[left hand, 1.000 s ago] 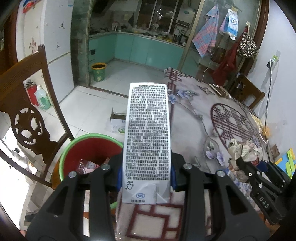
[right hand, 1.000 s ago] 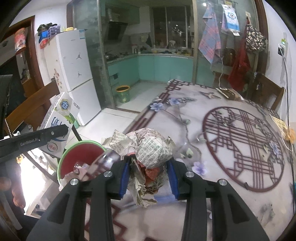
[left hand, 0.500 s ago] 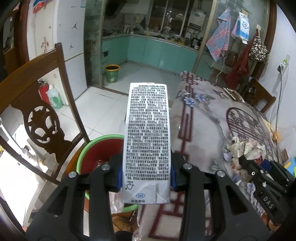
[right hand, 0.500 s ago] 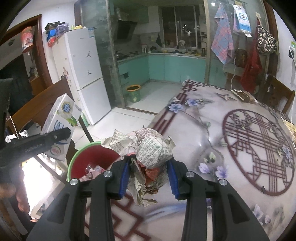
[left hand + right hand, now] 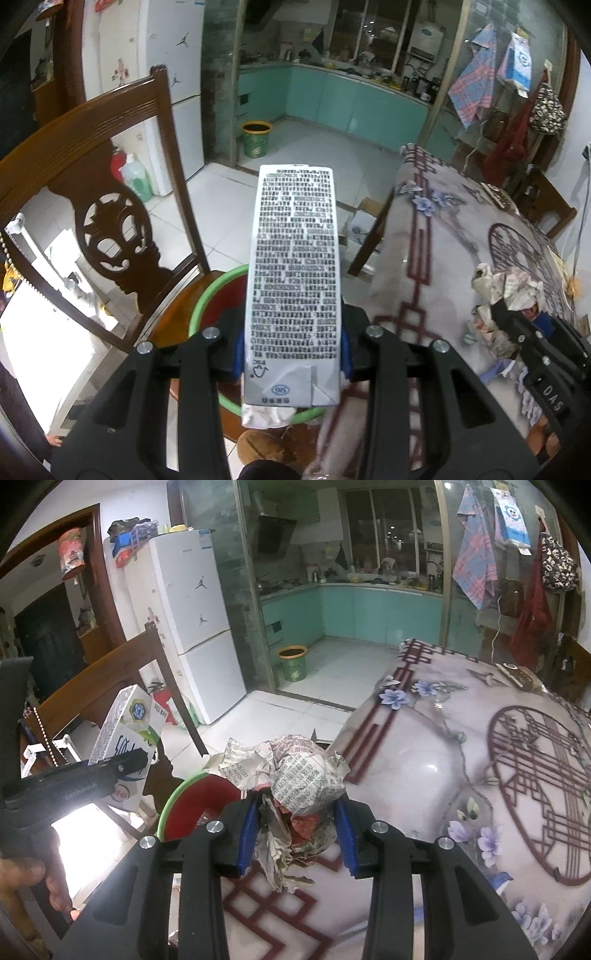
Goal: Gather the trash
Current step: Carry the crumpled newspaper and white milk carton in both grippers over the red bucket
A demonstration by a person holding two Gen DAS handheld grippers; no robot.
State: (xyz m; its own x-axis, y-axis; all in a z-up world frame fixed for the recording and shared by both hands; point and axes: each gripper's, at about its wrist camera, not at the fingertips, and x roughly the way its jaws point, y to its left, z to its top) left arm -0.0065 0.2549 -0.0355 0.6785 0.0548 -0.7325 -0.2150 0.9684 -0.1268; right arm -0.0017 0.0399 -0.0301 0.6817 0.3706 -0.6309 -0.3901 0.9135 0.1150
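Observation:
My left gripper is shut on a tall white milk carton whose printed side faces the camera. It hangs over the red bin with a green rim, which sits on a wooden chair seat beside the table. My right gripper is shut on a crumpled newspaper ball above the table's edge. In the right wrist view the bin lies just left of the ball, and the carton shows in the left gripper at the far left. The right gripper with the newspaper appears at the left view's right edge.
A dark wooden chair back rises left of the bin. The table with a floral patterned cloth fills the right side. A small green and yellow bucket stands on the white tiled floor by the kitchen doorway. A white fridge is behind the chair.
Both grippers have moved left, away from the table's middle toward the bin and chair. The carton and the newspaper ball remain clamped as before.

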